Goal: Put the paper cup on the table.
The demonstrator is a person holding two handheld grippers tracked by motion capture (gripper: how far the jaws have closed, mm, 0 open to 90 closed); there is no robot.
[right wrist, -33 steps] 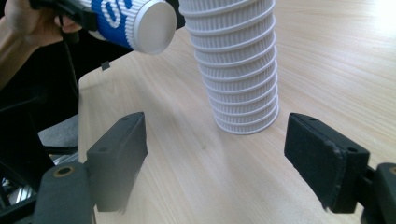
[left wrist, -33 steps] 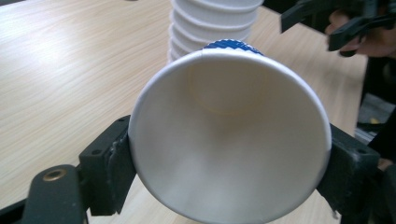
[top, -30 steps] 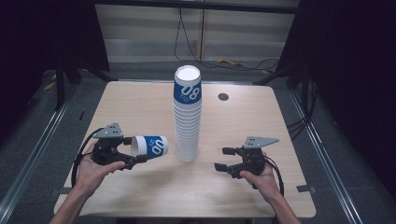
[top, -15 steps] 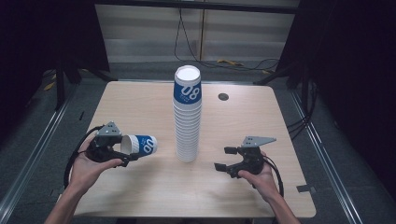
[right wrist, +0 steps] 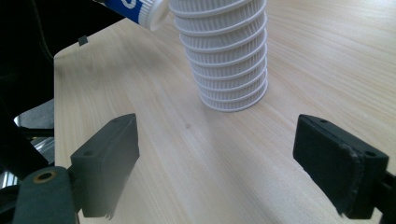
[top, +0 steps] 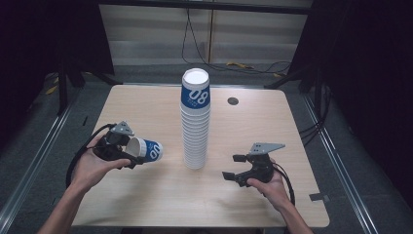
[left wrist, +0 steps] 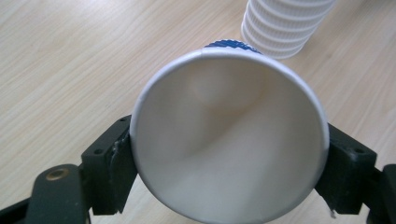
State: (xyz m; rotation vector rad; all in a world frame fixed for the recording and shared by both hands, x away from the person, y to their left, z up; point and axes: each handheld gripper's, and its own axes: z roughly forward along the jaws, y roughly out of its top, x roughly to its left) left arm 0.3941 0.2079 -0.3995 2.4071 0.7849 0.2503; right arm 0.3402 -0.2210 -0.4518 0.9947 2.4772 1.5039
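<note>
Two grippers work over a pale wooden table (top: 146, 204), one in each of the person's hands. Near the table's middle stands a tall stack of paper cups (top: 195, 126), upright, ribbed white along its height, with blue-and-white print on the topmost cup. The left gripper (top: 127, 152), at the table's left side, pinches a single paper cup (top: 145, 148) that lies on its side in the air, its open mouth toward the gripper and its blue printed base pointing at the stack, near it but apart from it. In the left gripper view the cup's white rim (left wrist: 229, 135) sits between the two black jaws, which press on it from left and right, and the inside of the cup faces the camera; the foot of the stack (left wrist: 285, 28) shows beyond it at the upper right. The right gripper (top: 235, 167) is held low at the table's right side, jaws spread wide and holding nothing, aimed toward the stack's base and well short of it. The right gripper view looks between those parted jaws at the lower rings of the stack (right wrist: 226, 60) standing on the wood, with the blue-and-white base of the held cup (right wrist: 140, 10) at the top edge, just left of the stack. A small dark round hole (top: 233, 101) sits in the tabletop behind the stack, to its right.
</note>
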